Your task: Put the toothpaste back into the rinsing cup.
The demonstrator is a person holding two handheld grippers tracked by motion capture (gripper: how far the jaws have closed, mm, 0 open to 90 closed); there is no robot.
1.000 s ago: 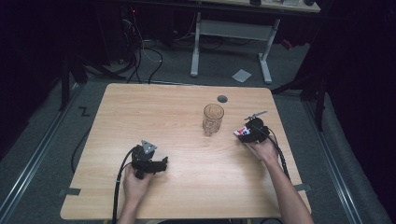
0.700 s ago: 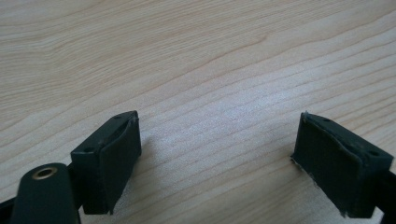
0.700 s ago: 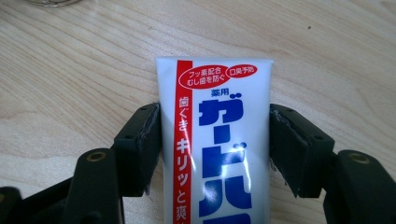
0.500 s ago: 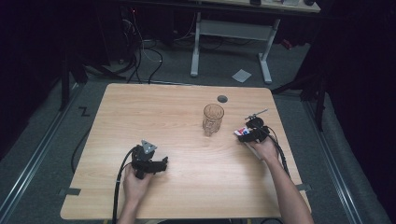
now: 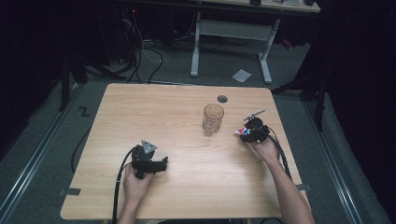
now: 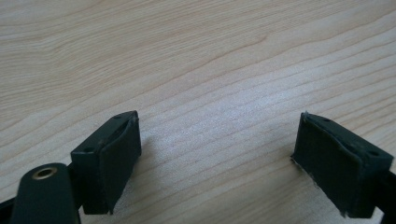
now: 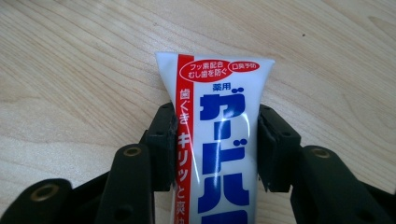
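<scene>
A white toothpaste tube (image 7: 219,84) with blue and red print lies on the wooden table (image 5: 163,116) at the right side. My right gripper (image 7: 217,140) has just been closing on it, and both pads (image 7: 163,140) now press the tube's sides. From above, that gripper (image 5: 247,132) sits right of a ribbed amber drinking glass (image 5: 213,119), with the tube's end (image 5: 239,133) poking out to the left. My left gripper (image 5: 161,164) rests low at the front left of the table. Its jaws stand wide open over bare wood (image 6: 217,154).
A thin stick-like item (image 5: 255,113), perhaps a toothbrush, lies just behind the right gripper. A round cable hole (image 5: 222,99) sits near the table's far edge. Beyond the table are a white desk frame (image 5: 231,32) and loose cables on the floor.
Both hands keep their places. The right gripper's jaws look drawn in tighter around the tube than a second ago.
</scene>
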